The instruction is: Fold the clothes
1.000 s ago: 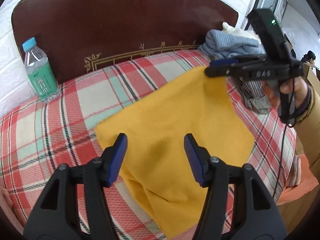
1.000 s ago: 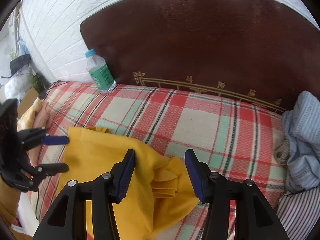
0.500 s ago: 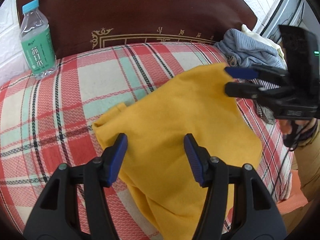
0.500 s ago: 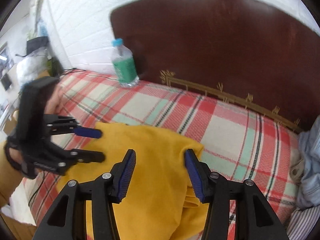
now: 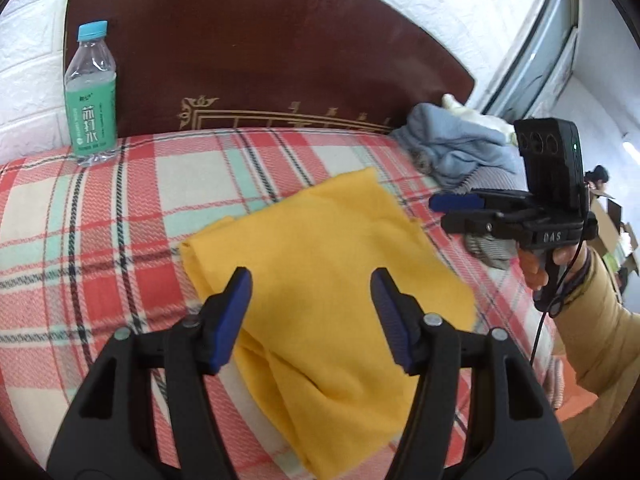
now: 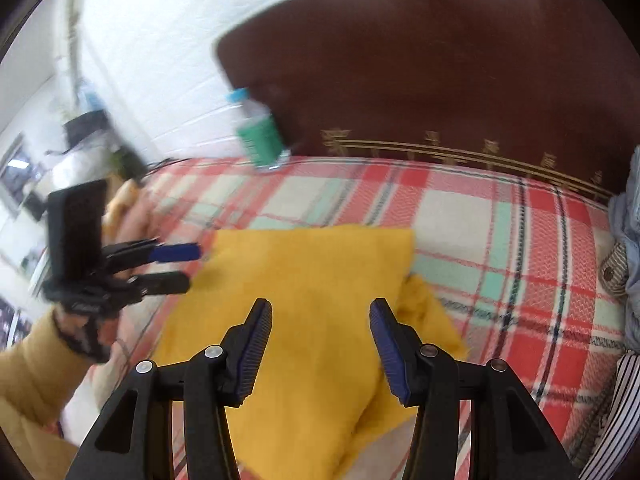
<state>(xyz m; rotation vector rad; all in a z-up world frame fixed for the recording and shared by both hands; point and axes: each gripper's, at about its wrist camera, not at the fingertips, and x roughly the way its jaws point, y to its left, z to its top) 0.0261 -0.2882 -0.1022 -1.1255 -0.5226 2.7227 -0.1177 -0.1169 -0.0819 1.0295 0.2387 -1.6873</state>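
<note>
The bed (image 5: 120, 208), under a red, cream and green plaid cover, fills the middle band of both views, with the dark headboard (image 5: 260, 60) across the top. The yellow cloth (image 5: 328, 280) lies on the cover at the centre of the left wrist view, running down to the lower centre; in the right wrist view it takes the centre and lower centre. It lies doubled over: a flat upper layer with fairly straight edges sits on a second layer that shows at the lower right of the right wrist view and as soft ridges at the bottom of the left wrist view. Judgement: at least one fold is in the cloth, the edges do not match all round, and the bundle is loose, so further folds or squaring may remain; whether this is its final size cannot be settled. A heap of other clothes (image 5: 460, 152), blue and striped, sits unfolded at the right of the left wrist view, so work appears left there. The left tongs (image 5: 310, 320) hang over the cloth with jaws wide apart, holding nothing. The right tongs (image 6: 320, 344) likewise stand open and empty above the cloth; seen at the right of the left wrist view, they are clear of its right edge. A bottle (image 5: 91, 96) stands upright at the upper left, well apart from the cloth.
</note>
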